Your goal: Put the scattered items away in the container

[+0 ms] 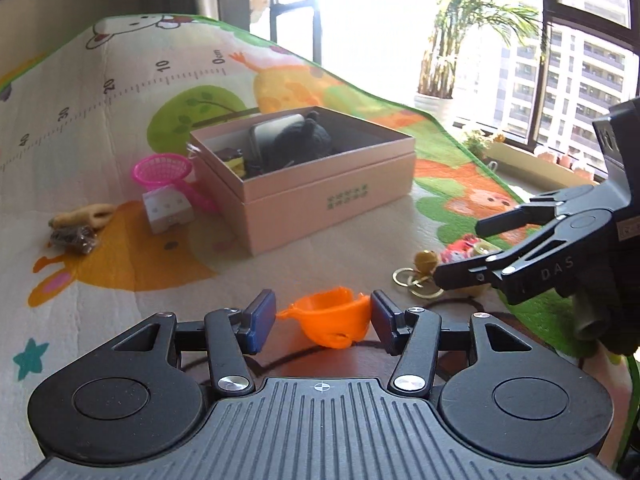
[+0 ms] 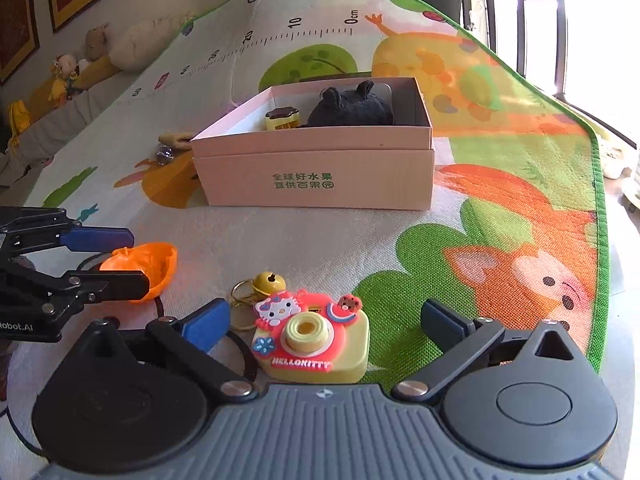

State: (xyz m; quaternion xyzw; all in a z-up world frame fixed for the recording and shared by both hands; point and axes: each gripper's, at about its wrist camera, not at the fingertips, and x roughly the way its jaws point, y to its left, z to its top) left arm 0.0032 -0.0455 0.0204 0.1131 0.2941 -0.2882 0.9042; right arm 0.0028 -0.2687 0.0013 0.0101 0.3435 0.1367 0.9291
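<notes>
An orange plastic cup (image 1: 331, 319) is clamped between the blue pads (image 1: 260, 320) of the left gripper (image 1: 323, 320), rim tilted up and away, its long axis running pad to pad. A pink box (image 1: 320, 184) sits open-topped ahead on the play mat (image 1: 120, 128), with bare mat between it and the cup. The right gripper (image 2: 324, 324) is spread wide, released, around a Hello Kitty toy camera (image 2: 312, 340) resting on the mat, lens facing up and towards the viewer; pads are apart from it. A bell keyring (image 2: 260, 286) lies just behind. The mat's green edge (image 2: 596, 184) is near on the right.
</notes>
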